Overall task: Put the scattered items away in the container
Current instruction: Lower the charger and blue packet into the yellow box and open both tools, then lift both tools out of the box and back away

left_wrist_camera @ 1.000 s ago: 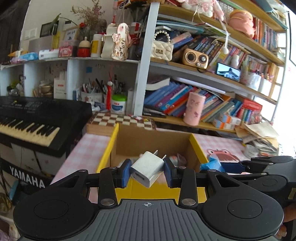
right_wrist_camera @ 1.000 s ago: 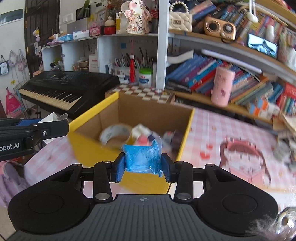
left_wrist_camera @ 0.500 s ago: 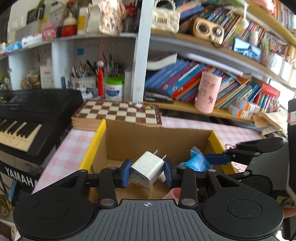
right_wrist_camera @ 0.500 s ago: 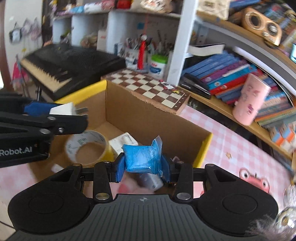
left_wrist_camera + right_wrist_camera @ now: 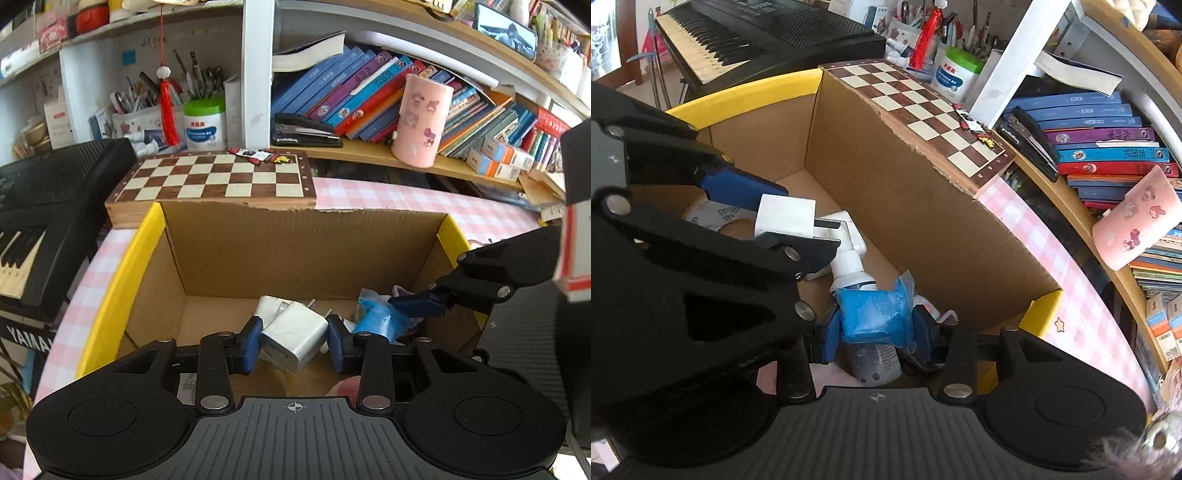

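**Lowering two items into the box at once**

Holding both loads over the open mouth of the cardboard box [image 5: 303,243], I am at the drop-off step for this pair. My left gripper [image 5: 293,343] pinches the white charger plug [image 5: 295,341] across its flat sides, prongs pointing away from me and towards the far wall. My right gripper [image 5: 875,332] pinches the blue packet [image 5: 873,317], which bulges a little out of the top of the jaws. Both pairs of pads are pressed against what they carry; neither is spread.

Both loads hang inside the rim of the box but, as far as I can judge, not yet on its floor. Already lying in the bottom are a roll of tape [image 5: 716,218], a pump bottle [image 5: 857,280] on its side and another white adapter [image 5: 271,304]. From the right camera the bottle sits directly under the blue packet, and my left tongs cross the frame just beside it, so the two tools are close together.

The next move, to my mind, is simply to let go: spread each pair of jaws so the plug and the packet fall among the things already there. The packet is soft and can land on the bottle without harm. The plug is hard and could bounce, so I would open the left jaws low. I should then lift both tongs straight up, keeping them apart, and watch the yellow edge [image 5: 122,280] of the box so I do not snag it.
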A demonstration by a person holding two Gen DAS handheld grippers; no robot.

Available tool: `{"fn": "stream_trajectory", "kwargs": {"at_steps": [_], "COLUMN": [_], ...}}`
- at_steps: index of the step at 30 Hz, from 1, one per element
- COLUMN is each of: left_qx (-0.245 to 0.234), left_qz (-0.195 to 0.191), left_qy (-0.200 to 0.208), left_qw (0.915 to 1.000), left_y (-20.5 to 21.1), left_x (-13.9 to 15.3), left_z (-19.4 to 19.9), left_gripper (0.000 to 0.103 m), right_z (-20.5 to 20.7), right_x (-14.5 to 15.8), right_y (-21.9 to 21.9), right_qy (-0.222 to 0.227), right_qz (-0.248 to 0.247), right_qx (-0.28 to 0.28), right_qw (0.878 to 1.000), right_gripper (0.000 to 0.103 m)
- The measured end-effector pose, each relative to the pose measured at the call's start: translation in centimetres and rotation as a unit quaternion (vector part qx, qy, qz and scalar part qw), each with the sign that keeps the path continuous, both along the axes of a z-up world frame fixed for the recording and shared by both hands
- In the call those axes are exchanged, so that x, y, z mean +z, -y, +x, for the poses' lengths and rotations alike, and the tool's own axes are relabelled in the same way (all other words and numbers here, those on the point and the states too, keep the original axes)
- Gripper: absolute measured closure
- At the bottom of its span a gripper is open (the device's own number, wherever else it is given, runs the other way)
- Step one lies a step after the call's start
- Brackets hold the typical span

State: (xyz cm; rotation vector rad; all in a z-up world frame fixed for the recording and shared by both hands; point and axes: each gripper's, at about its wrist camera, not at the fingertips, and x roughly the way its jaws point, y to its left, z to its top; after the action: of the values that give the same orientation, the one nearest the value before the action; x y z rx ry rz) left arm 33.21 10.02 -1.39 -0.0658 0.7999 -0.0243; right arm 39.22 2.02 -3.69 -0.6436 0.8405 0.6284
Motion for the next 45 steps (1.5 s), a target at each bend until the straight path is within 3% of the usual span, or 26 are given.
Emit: {"fn": "stream_trajectory", "kwargs": {"at_steps": [2,4,6,12,29,36,40,45], "left_qx": [0.002,-0.002,-0.004,0.002,0.001,-0.013,-0.015,-0.007], "left_qz": [-0.005,-0.004,0.001,0.008,0.008,0.015,0.021,0.028], "left_qy": [0.011,0.027,0.041,0.09,0.169,0.179,0.18,0.175], "left_qw": [0.9999,0.9996,0.9992,0.9959,0.9856,0.9837,0.9833,0.9841], "left_y": [0.0,0.1,0.2,0.0,-1.0,-0.8,-0.4,0.2], "left_x": [0.2,0.6,1.2,3.5,8.9,9.5,9.1,8.0], "left_z": [-0.2,-0.5,-0.8,-2.8,-13.4,-18.6,-21.4,-23.9], "left_gripper": [0.065,0.063,0.051,0.037,0.023,0.021,0.017,0.014], "right_z": [0.0,-0.2,-0.3,-1.4,-11.0,-17.2,-20.6,-24.2], "right_x": [0.1,0.3,0.6,1.9,7.6,9.1,9.4,8.5], "right_y": [0.1,0.2,0.4,1.4,5.2,6.5,7.5,8.8], "right_qy": [0.003,0.009,0.014,0.03,0.101,0.123,0.133,0.124], "right_qz": [0.005,0.015,0.027,0.071,0.159,0.181,0.199,0.214], "right_qx": [-0.001,-0.003,-0.011,-0.03,-0.097,-0.118,-0.156,-0.215], "right_qw": [1.0,1.0,0.999,0.997,0.977,0.969,0.958,0.945], "right_gripper": [0.064,0.057,0.049,0.04,0.036,0.036,0.027,0.026]}}
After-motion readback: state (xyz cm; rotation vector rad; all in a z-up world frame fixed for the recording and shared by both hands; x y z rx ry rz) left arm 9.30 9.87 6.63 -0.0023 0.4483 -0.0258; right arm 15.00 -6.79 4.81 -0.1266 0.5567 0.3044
